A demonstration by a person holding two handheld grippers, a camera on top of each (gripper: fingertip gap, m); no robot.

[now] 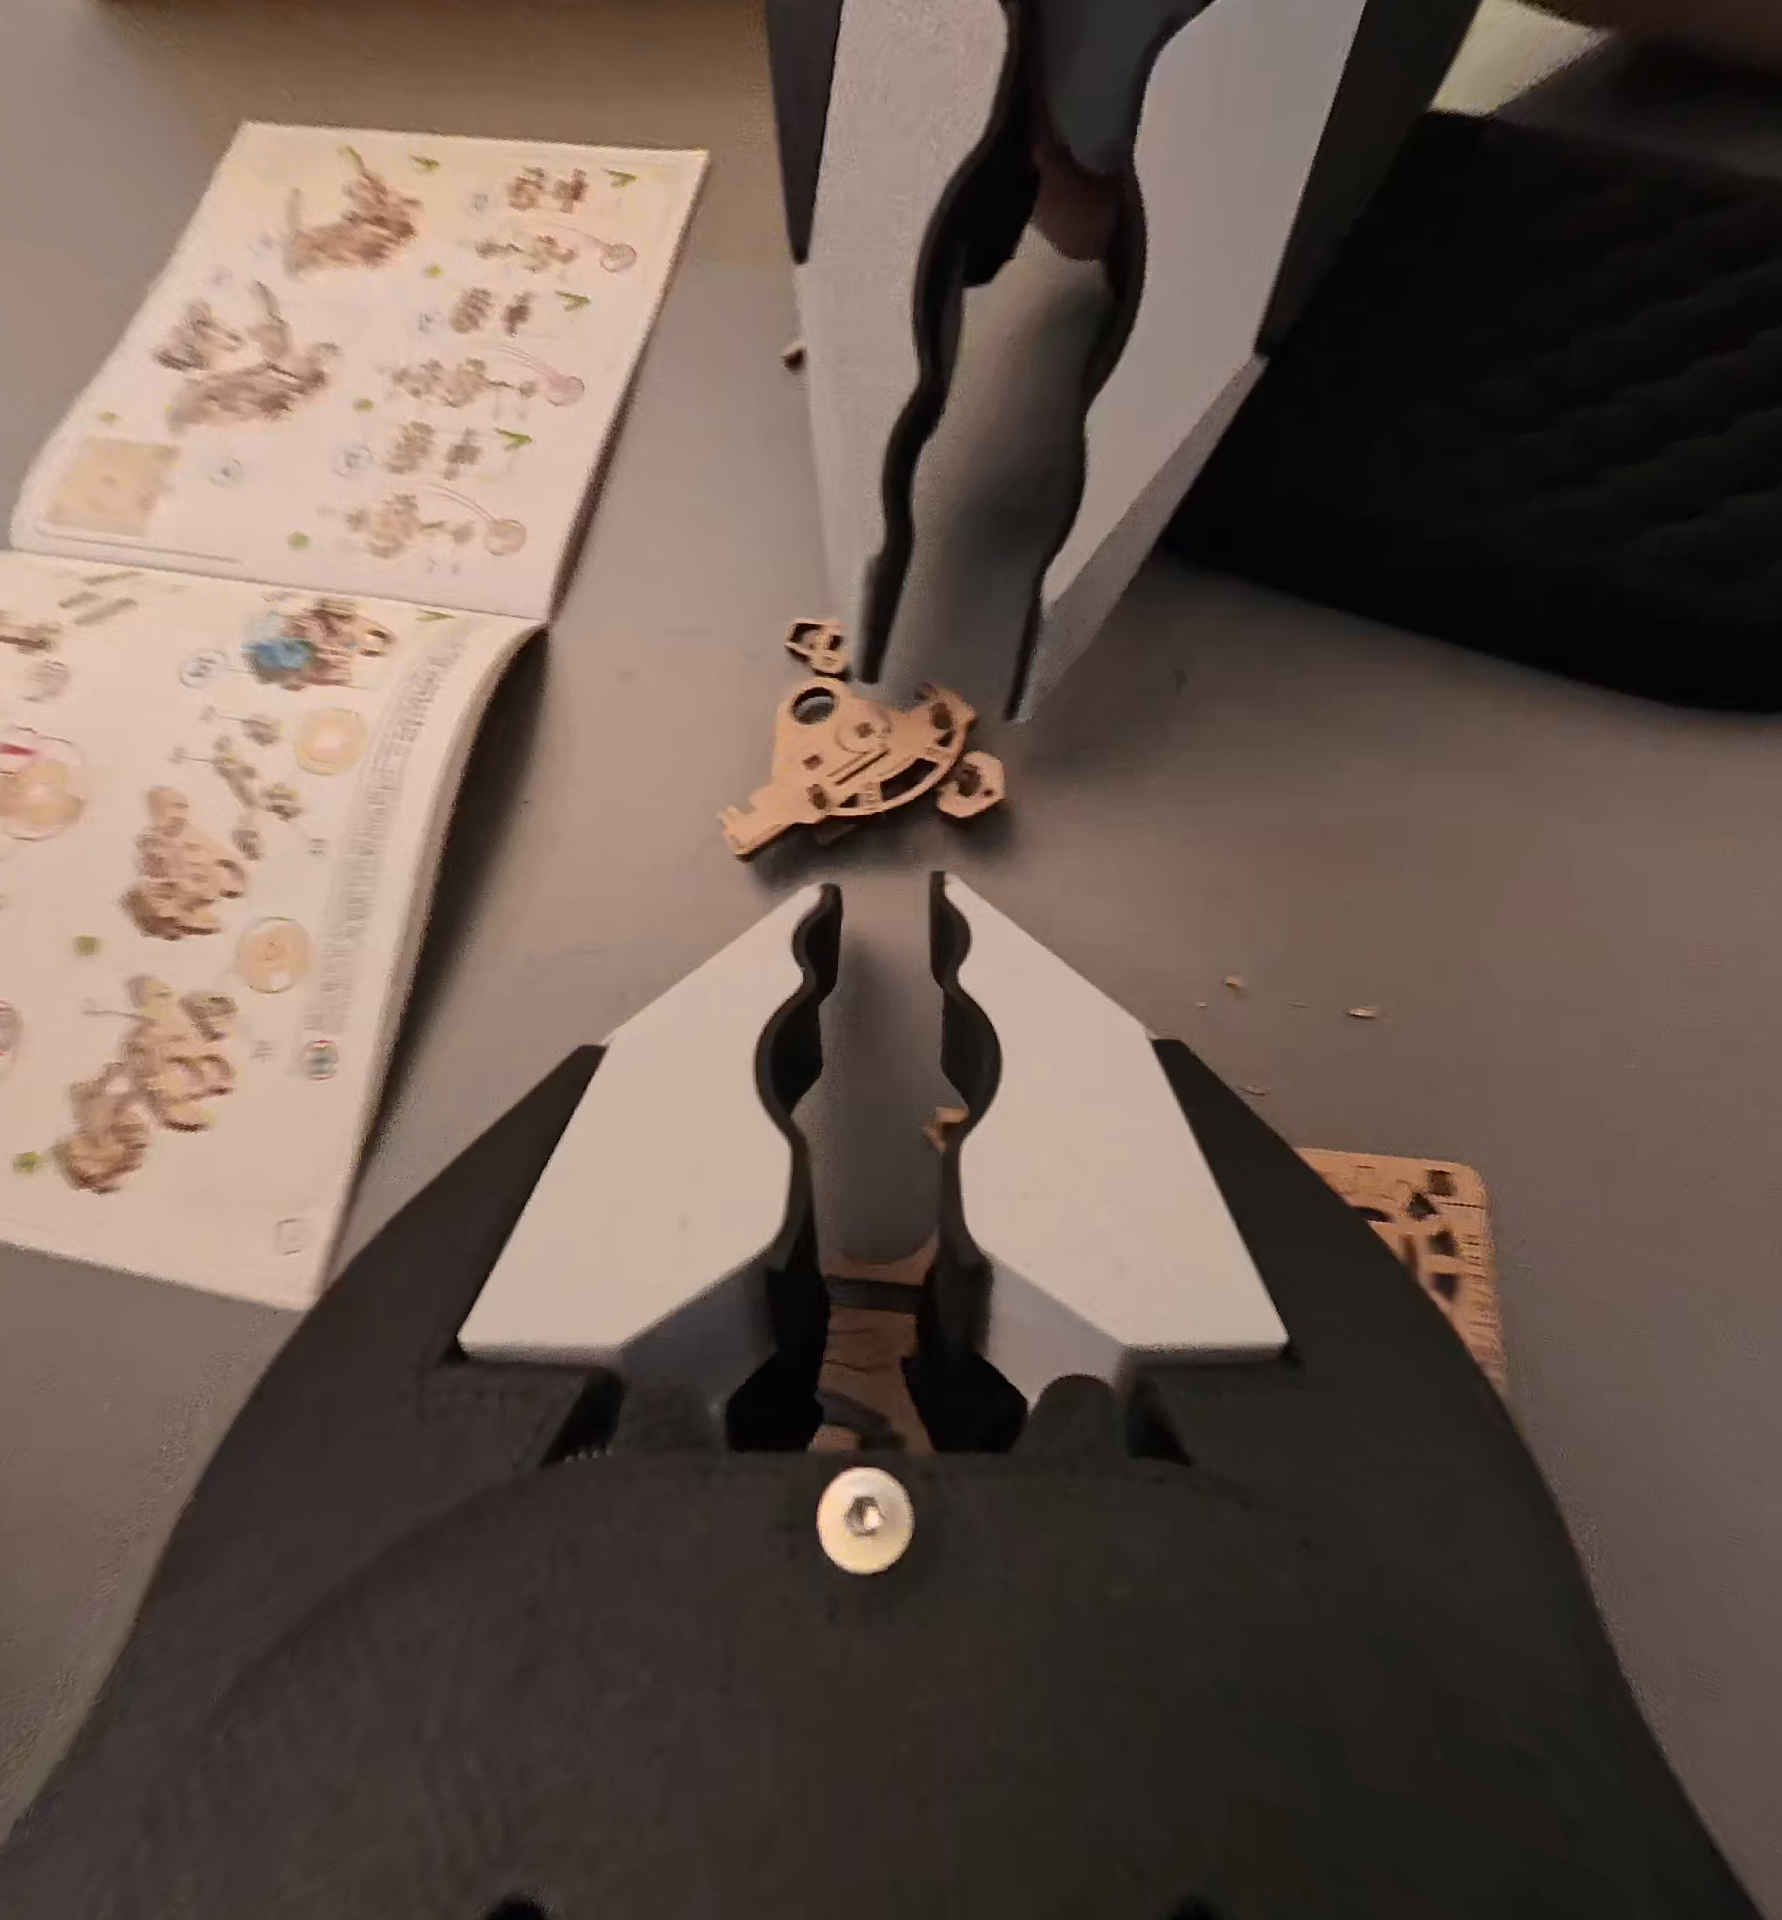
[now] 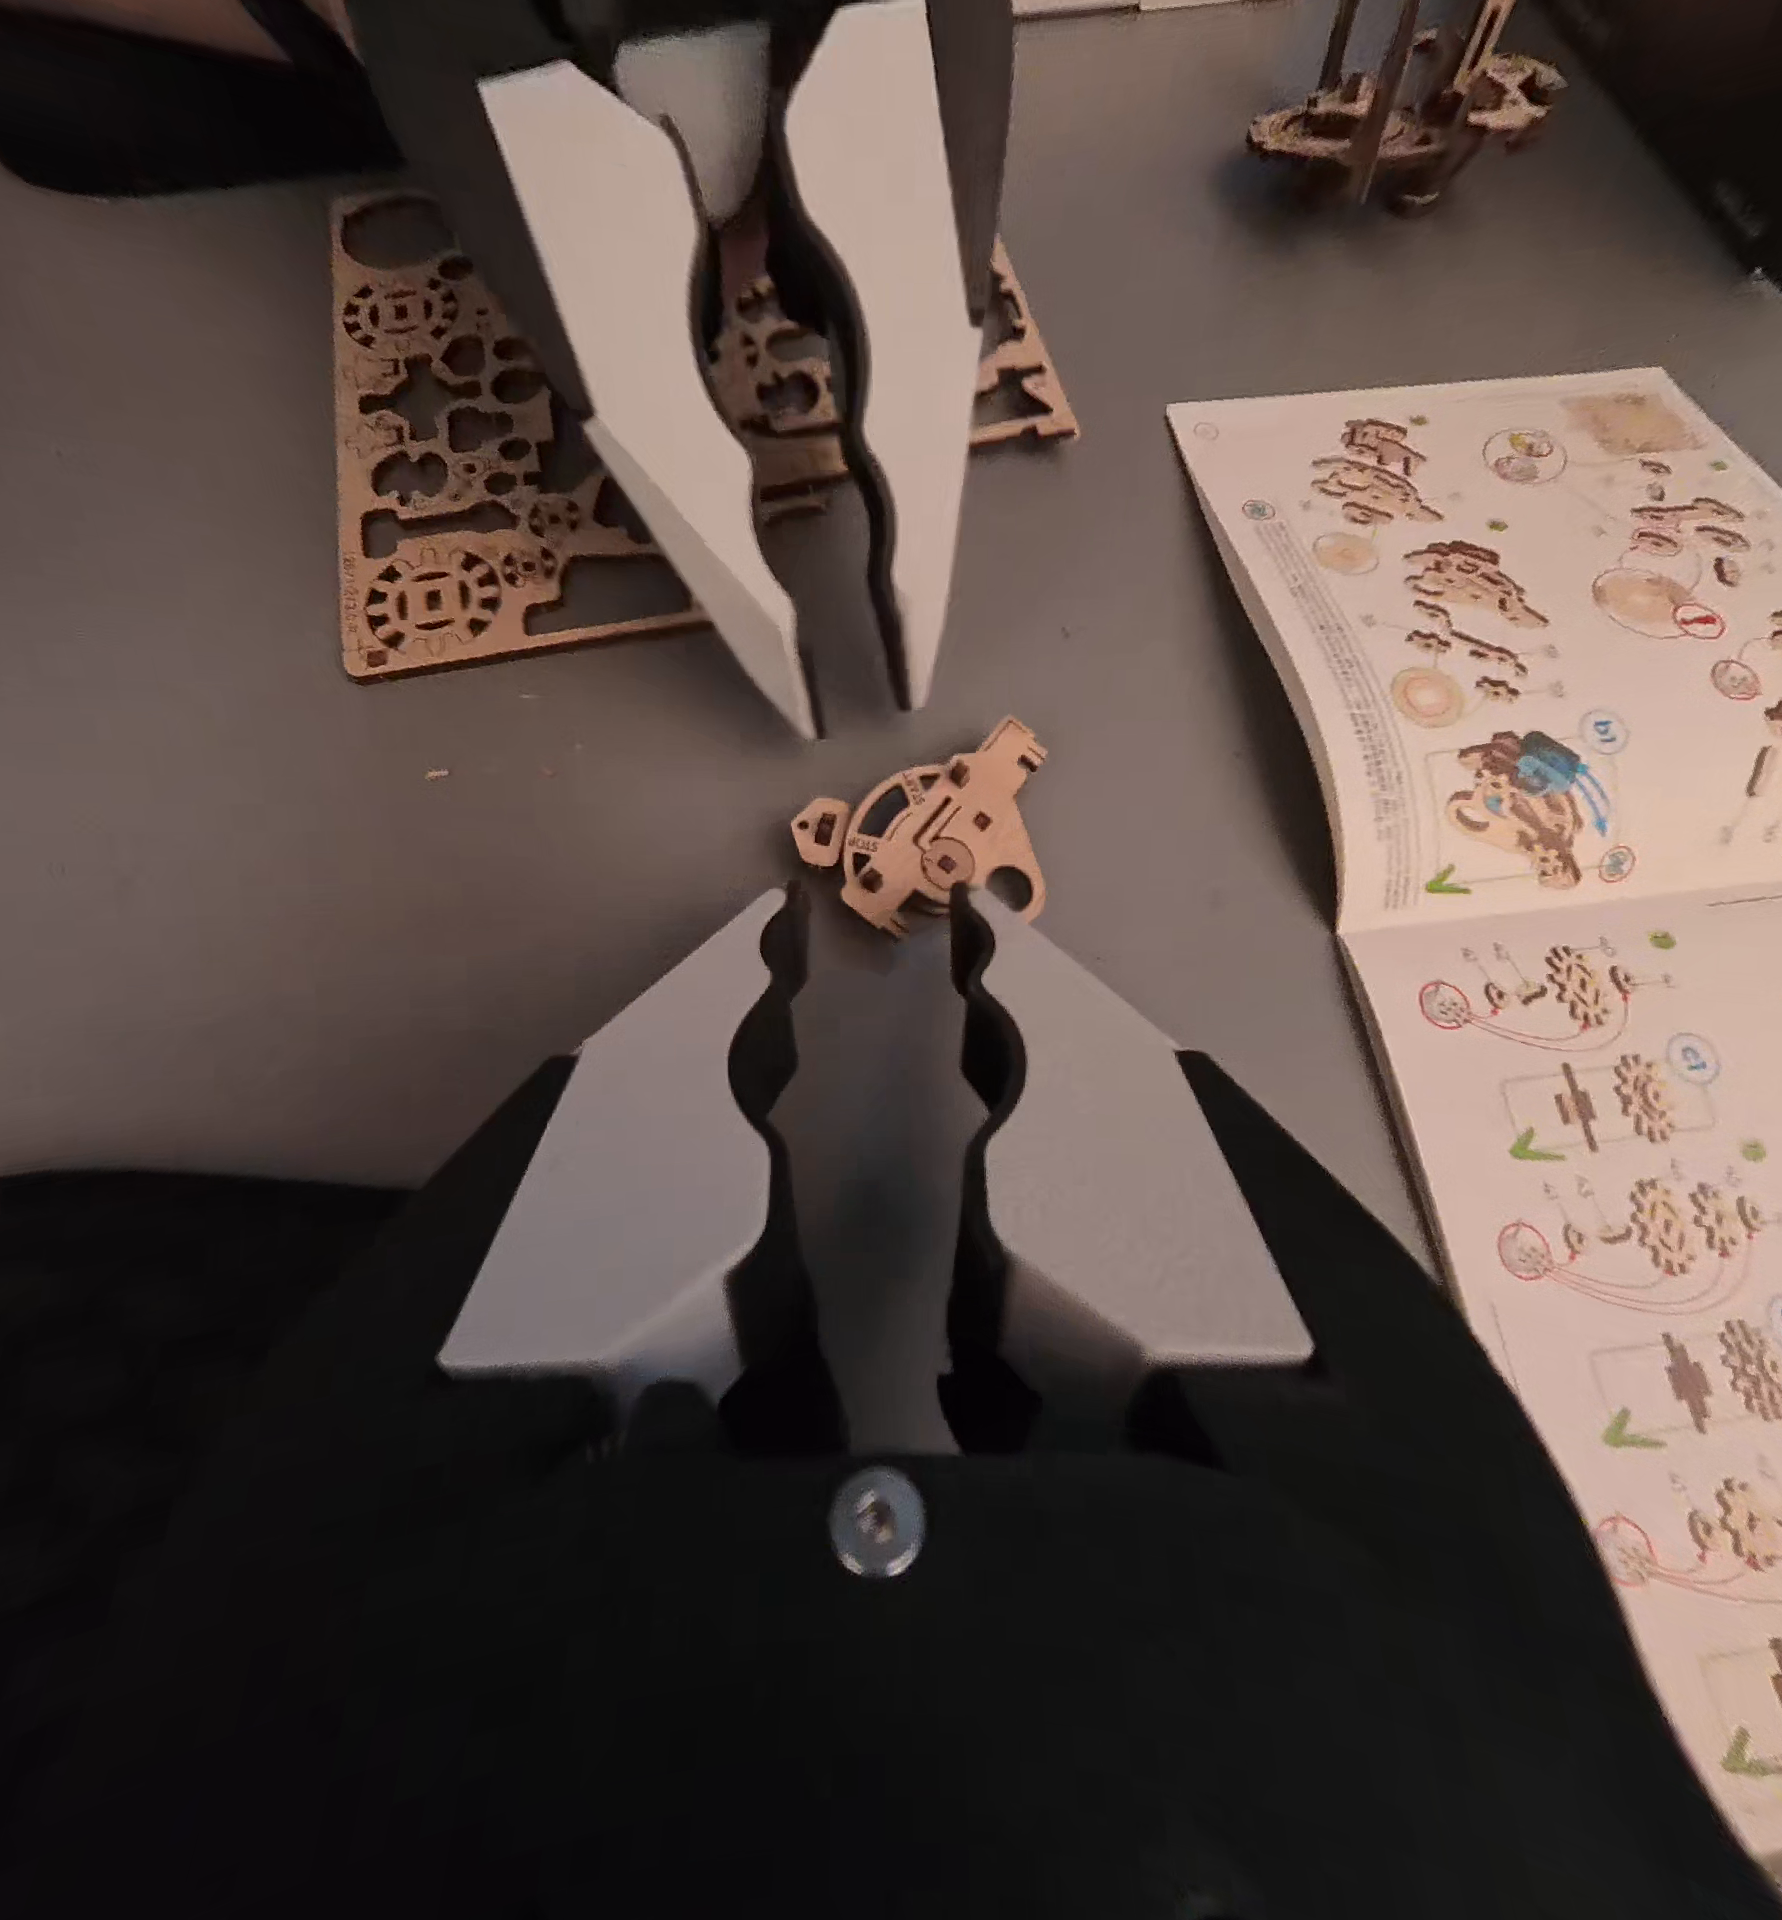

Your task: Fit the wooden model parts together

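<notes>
Item: wooden model subassembly [image 1: 859, 764], a flat laser-cut piece with an arc, a hole and a notched tab, lying loose on the grey bench [image 1: 1282, 883] directly between my two tools. A small loose part [image 2: 817, 831] lay touching its edge, and another small cut piece [image 1: 817, 642] sat just beside the right tool's tip. Left tool [image 1: 885, 883]: released, jaws parted, nothing between them, tips just short of the subassembly. Right tool [image 2: 871, 902]: likewise released and empty, one fingertip [image 2: 960, 902] overlapping the subassembly's rim; whether it actually touched, I could not tell. Step in hand, as I judged it: approach, both tools closing on the piece from opposite ends, with no grasp made. The next move seemed to call for one tool to pinch the thin plate by an edge and lift it, while the other took the small part for fitting; the flat lie would make that edge hard to catch. Room: open bench to either side of the tips. Beyond the left tool's outer side lay the open instruction booklet [image 1: 274, 644]; under and behind the left tool, the punched-out parts sheet [image 2: 451, 499]. A dark cushioned pad [image 1: 1552, 416] sat behind the right tool, and a part-built wooden model [image 2: 1396, 114] stood well apart. Wood crumbs [image 1: 1365, 1010] dotted the bench.
</notes>
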